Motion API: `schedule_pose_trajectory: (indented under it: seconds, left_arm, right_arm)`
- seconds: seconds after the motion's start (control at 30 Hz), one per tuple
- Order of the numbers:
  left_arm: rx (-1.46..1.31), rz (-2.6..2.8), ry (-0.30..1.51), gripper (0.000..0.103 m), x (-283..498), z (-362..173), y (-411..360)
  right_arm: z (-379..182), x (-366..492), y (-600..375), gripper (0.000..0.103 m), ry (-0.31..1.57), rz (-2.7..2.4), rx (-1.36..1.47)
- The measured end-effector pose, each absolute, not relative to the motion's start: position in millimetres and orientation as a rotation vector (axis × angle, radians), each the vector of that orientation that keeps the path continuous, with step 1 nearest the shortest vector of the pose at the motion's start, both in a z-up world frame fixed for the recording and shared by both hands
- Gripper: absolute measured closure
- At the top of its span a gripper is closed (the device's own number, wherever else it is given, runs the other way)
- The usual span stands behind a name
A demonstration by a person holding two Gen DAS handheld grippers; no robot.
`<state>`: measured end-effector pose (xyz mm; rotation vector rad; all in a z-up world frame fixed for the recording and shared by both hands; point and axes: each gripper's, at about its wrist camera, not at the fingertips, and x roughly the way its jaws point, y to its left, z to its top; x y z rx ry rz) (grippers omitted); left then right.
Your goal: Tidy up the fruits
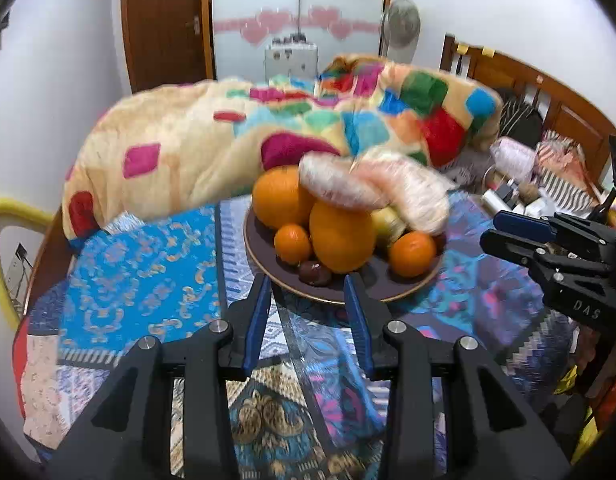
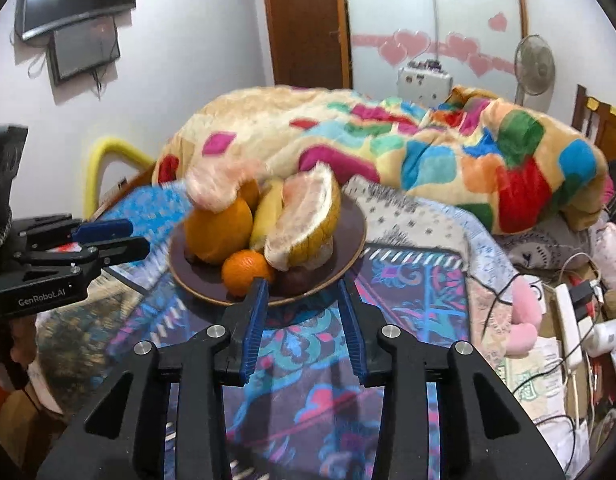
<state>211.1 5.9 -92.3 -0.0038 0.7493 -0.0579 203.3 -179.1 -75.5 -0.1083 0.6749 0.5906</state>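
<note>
A bed fills both views, its patterned cover (image 1: pixel 140 272) running flat toward the cameras, with a heaped patchwork blanket (image 1: pixel 236 136) banked along the far side just behind the fruit. On the flat cover sits a dark round plate (image 2: pixel 347 248) with a thin gold rim; bare cloth surrounds its near edge and both flanks. Piled on it are peeled pomelo pieces (image 2: pixel 308 216), two large oranges, the nearer one (image 1: pixel 339 236) upright at the centre, a banana (image 2: pixel 264 216), two small tangerines (image 1: pixel 411 254) at the front rim, and a dark small fruit (image 1: pixel 313 273) near the plate's near edge. The left gripper (image 1: pixel 309 312) hovers just short of the rim, fingers spread and empty. The right gripper (image 2: pixel 304 312) is likewise parted and empty, at the plate's near rim.
</note>
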Motion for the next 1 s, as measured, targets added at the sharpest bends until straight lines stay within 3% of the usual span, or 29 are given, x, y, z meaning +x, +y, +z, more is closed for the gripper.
schedule_pose_trajectory:
  seconds: [0.33,0.43,0.6,0.73,0.8,1.0]
  left_arm:
    - [-0.011,-0.046,0.459,0.065,107,1,-9]
    - [-0.010,-0.035,0.372,0.060,73,21,-14]
    - [0.014,0.006,0.247,0.041,24,43,-22]
    - [0.030,0.020,0.173,0.029,-8,53,-25]
    - [0.032,0.028,0.156,0.019,-18,54,-25]
    - [0.020,0.031,0.138,0.005,-30,54,-24]
  right_arm:
    - [22,109,-203,0.070,0.384,0.566,-0.027]
    - [39,80,-204,0.069,0.301,0.555,-0.014]
    - [59,29,-199,0.048,0.175,0.530,-0.021]
    - [64,11,-197,0.037,0.134,0.521,-0.012]
    - [66,4,-196,0.026,0.115,0.511,-0.006]
    - [62,-3,-198,0.006,0.088,0.482,-0.004]
